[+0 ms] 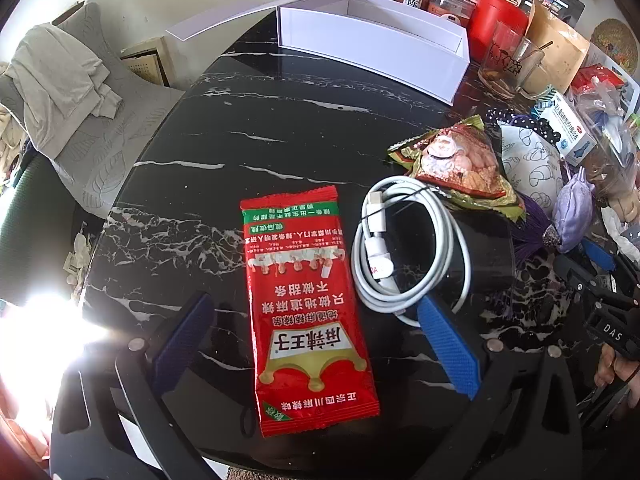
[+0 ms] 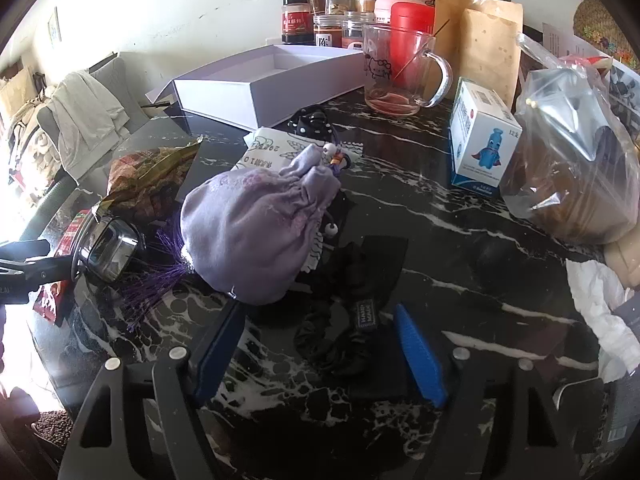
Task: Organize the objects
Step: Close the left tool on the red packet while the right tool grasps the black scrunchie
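A red snack packet (image 1: 308, 312) printed upside down in Chinese characters lies flat on the black marble table (image 1: 200, 128), between the wide-spread blue fingers of the left gripper (image 1: 316, 340), which holds nothing. Just right of it sits a coiled white cable (image 1: 408, 248), its near loop touching the right finger. Farther right lies a crumpled green-edged snack bag (image 1: 456, 160).

The right gripper (image 2: 320, 356) is also spread wide and empty, straddling a black scrunchie (image 2: 340, 344) with a small label too blurred to read. A lilac drawstring pouch (image 2: 256, 224) rests just beyond the left finger. At the far side stand an open white box (image 2: 264, 84), a Hello Kitty glass mug (image 2: 400, 72) and a blue-and-white carton (image 2: 480, 140).
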